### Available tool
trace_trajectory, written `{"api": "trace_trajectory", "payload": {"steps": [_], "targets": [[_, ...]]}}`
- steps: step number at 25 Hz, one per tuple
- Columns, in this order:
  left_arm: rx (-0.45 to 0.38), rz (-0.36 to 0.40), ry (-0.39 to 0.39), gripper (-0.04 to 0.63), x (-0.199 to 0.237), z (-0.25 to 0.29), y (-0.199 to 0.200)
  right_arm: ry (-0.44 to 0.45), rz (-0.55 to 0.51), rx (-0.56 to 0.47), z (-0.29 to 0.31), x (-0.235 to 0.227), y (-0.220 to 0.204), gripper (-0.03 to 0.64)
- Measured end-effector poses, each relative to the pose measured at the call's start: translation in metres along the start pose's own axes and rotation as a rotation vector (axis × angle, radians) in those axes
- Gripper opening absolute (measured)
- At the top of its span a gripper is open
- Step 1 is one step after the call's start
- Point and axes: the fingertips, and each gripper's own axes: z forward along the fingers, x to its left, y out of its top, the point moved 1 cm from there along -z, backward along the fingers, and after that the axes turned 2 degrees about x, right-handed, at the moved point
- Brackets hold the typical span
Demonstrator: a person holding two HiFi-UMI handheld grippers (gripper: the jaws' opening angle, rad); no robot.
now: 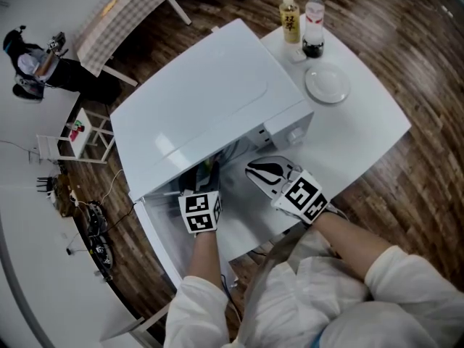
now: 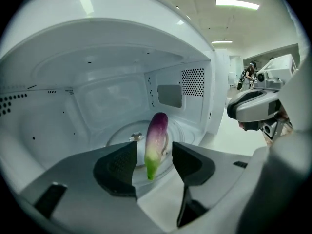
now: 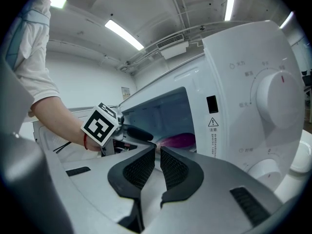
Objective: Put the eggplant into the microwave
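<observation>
1. Eggplant [image 2: 157,133]: inside the microwave [image 1: 210,100], lying on its turntable [image 2: 122,133]. The green stem end points toward the opening and the purple end toward the back wall.
2. Left hand-held gripper [image 2: 152,160]: at the microwave's opening. Its jaws are apart on either side of the stem end, with a gap showing on each side, so it is not clamping.
3. Right hand-held gripper [image 3: 157,167]: just outside the microwave, in front of its control panel. Its jaws are drawn together on nothing.
4. Handling (judged): small, light and fairly firm. The skin is glossy and probably slippery, and the rounded body may roll.
5. Grip point (judged): across the thick purple middle, not the tapering stem end, with a moderate squeeze.
6. Status (judged): placement appears done.
</observation>
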Motion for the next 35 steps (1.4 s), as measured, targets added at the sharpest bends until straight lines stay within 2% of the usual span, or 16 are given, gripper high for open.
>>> {"api": "trace_trajectory", "payload": {"steps": [4, 7, 18, 24, 27, 29, 35], "targets": [[-0.037, -0.055, -0.032, 0.216, -0.008, -0.007, 0.005, 0.011, 0.002, 0.003, -0.005, 0.003, 0.0, 0.04], [-0.052, -0.065, -0.049, 0.216, -0.015, -0.013, 0.009, 0.024, -0.007, 0.009, -0.008, 0.006, 0.0, 0.04], [-0.123, -0.131, -0.009, 0.213, -0.033, -0.043, 0.019, 0.073, -0.028, 0.021, -0.032, 0.011, 0.007, 0.04], [-0.166, -0.157, 0.018, 0.138, -0.051, -0.06, 0.03, 0.113, -0.039, 0.03, -0.05, 0.015, 0.009, 0.04], [-0.175, -0.169, 0.041, 0.039, -0.061, -0.07, 0.033, 0.133, -0.046, 0.031, -0.061, 0.015, 0.012, 0.04], [-0.18, -0.176, 0.057, 0.002, -0.068, -0.077, 0.034, 0.145, -0.051, 0.031, -0.069, 0.016, 0.013, 0.04], [-0.214, -0.205, 0.048, 0.0, -0.098, -0.095, 0.042, 0.168, -0.067, 0.038, -0.092, 0.016, 0.015, 0.04]]}}
